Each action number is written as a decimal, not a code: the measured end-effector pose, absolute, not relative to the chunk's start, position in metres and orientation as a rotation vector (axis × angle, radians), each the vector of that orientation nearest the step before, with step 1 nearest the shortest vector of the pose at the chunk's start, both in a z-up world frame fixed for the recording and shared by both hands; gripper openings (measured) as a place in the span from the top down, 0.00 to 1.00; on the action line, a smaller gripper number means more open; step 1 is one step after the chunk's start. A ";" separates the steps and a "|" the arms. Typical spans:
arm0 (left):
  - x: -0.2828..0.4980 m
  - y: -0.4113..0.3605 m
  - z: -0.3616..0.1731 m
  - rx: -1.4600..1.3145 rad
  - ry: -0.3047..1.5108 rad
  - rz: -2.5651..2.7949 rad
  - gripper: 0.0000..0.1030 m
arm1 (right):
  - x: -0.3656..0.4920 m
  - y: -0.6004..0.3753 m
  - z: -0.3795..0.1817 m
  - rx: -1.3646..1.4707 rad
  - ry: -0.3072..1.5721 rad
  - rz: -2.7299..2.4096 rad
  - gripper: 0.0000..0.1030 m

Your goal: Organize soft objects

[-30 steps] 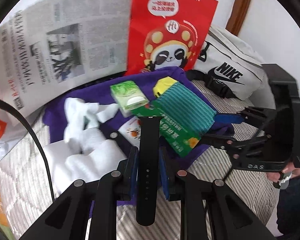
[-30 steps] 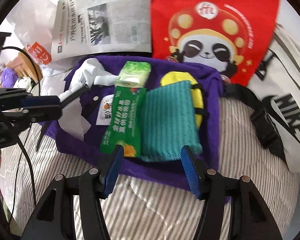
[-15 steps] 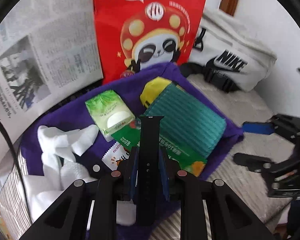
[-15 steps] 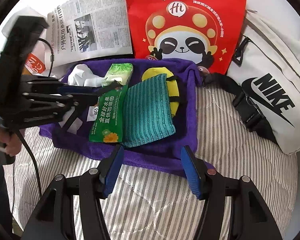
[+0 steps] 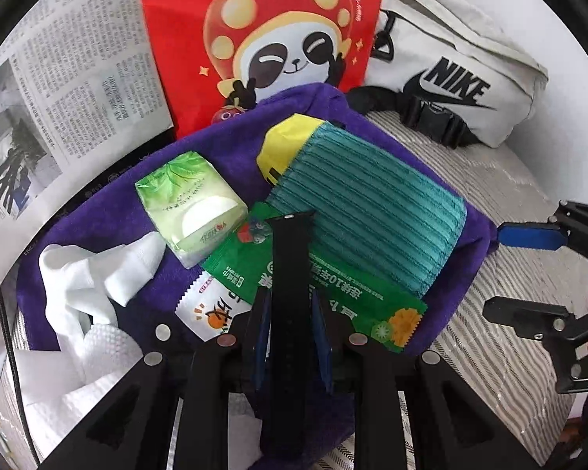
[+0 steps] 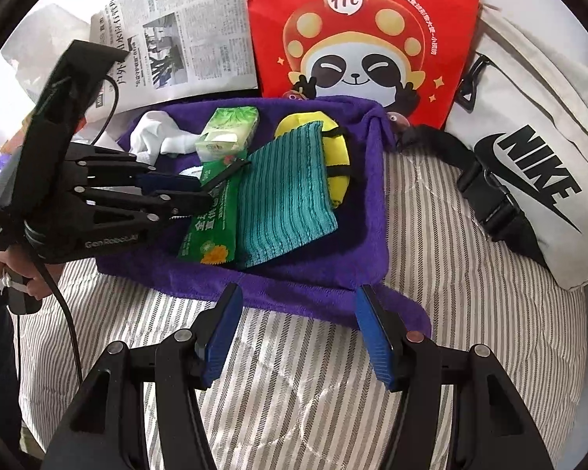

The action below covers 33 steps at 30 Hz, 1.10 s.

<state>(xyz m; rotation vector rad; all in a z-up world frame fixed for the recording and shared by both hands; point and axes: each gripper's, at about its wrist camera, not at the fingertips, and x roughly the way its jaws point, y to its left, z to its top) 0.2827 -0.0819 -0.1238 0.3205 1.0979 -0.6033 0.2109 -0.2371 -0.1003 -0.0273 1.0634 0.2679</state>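
My left gripper (image 5: 290,305) is shut on a black watch strap (image 5: 290,258), whose end hangs over a green wipes packet (image 5: 333,290) on a purple towel (image 5: 223,149). The towel also holds a teal striped cloth (image 5: 372,215), a yellow pouch (image 5: 286,137), a green tissue pack (image 5: 188,199), white socks (image 5: 90,274) and a small white sachet (image 5: 207,309). In the right wrist view the left gripper (image 6: 200,192) reaches in from the left over the packet (image 6: 211,227). My right gripper (image 6: 300,293) stands open and empty at the towel's near edge (image 6: 313,282).
A red panda bag (image 5: 274,39) and a newspaper (image 5: 78,58) stand behind the towel. A white Nike waist bag (image 6: 529,156) lies to the right. Everything rests on a striped bed cover (image 6: 294,372). White paper (image 5: 58,372) lies at the left. A person's hand (image 6: 19,274) grips the left tool.
The left gripper has come down and in over the purple towel, still carrying the strap. The right gripper has drawn back slightly and stays open.
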 end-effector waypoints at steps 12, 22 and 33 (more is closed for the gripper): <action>0.270 -0.063 -0.105 0.222 1.095 -0.566 0.51 | 0.191 -0.249 -0.094 0.024 1.053 0.257 0.42; 0.246 -0.032 -0.061 0.053 1.052 -0.528 0.30 | 0.173 -0.246 -0.068 0.023 1.016 0.173 0.28; 0.184 0.012 -0.030 0.026 0.981 -0.346 0.15 | 0.149 -0.228 -0.030 0.061 0.973 0.122 0.09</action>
